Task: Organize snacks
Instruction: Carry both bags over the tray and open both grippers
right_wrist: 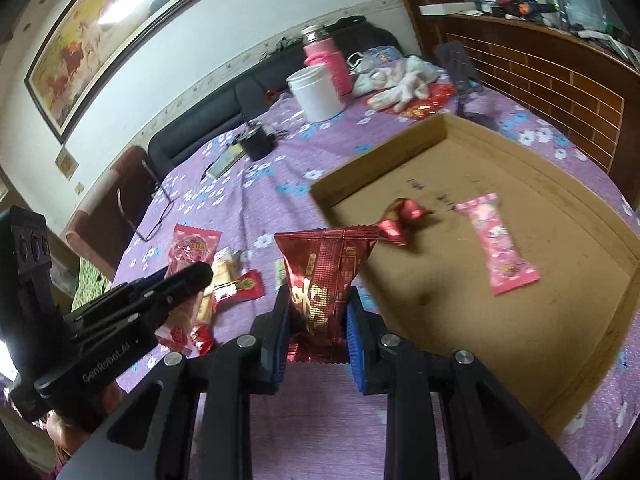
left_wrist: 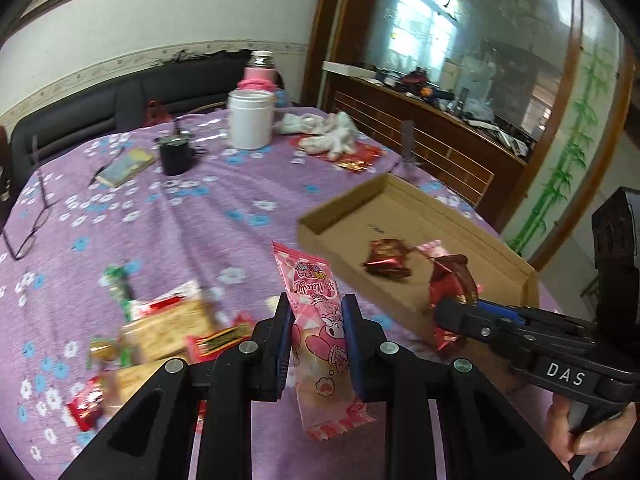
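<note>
While your left jaws (left_wrist: 316, 332) pinched the pink bar (left_wrist: 316, 320) upright, your right jaws (right_wrist: 318, 320) gripped the red pack (right_wrist: 326, 276), nearer the box (right_wrist: 592, 320) at one o'clock.

I counted two hand-held grippers: my left hand-held gripper (left_wrist: 316, 332) and my right hand-held gripper (right_wrist: 316, 316), each closed on one snack, a pink packet (left_wrist: 320, 328) and a red foil packet (right_wrist: 324, 280). One cardboard tray (right_wrist: 472, 140) stood on the table (left_wrist: 180, 220), and two snacks lay inside it: one red twisted candy (right_wrist: 404, 216) and one pink wrapped bar (right_wrist: 496, 240). The loose pile of snacks (left_wrist: 160, 328) outside the tray was too blurred for a firm count. I also recorded one white jar (left_wrist: 250, 120), one pink flask (left_wrist: 258, 76), one black cup (left_wrist: 174, 156) and one pair of spectacles (left_wrist: 32, 220).
</note>
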Demonstrator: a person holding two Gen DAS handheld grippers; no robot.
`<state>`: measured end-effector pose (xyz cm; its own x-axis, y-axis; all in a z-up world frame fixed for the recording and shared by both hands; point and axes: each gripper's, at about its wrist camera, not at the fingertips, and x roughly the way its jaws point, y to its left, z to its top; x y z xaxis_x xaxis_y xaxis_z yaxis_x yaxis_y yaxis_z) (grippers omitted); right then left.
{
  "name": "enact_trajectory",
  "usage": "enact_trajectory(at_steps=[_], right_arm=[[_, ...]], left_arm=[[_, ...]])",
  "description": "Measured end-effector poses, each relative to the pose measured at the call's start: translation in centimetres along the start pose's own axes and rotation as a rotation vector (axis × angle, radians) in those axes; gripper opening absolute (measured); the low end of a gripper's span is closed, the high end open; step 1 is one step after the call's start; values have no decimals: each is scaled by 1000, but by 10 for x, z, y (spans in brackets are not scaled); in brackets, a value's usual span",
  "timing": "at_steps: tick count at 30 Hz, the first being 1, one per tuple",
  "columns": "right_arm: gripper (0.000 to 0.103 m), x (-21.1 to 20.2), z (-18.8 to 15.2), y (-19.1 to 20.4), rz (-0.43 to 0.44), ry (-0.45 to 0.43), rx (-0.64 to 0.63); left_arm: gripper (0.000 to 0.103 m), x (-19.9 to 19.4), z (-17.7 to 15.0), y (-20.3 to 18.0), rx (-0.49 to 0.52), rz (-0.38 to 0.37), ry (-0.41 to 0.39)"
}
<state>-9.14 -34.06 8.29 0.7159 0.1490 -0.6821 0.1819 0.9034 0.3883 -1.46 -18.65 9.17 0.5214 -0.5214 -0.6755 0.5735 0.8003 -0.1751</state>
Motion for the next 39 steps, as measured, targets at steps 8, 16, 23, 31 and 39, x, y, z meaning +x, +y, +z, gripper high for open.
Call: enact_trajectory(at_steps=[8, 16, 23, 31, 39], right_arm=[[24, -20, 9, -58, -64, -60, 97], [24, -27, 13, -118, -164, -80, 189], [24, -13, 8, -133, -228, -41, 160], [24, 6, 12, -122, -312, 9, 54], [25, 10, 10, -120, -368, 29, -4]], left_arm=[[24, 29, 19, -62, 53, -74, 32], [24, 65, 24, -115, 108, -117, 71], [24, 96, 10, -129, 134, -106, 142], [23, 109, 1, -131, 149, -90, 180], [23, 115, -2, -130, 154, -80, 203]])
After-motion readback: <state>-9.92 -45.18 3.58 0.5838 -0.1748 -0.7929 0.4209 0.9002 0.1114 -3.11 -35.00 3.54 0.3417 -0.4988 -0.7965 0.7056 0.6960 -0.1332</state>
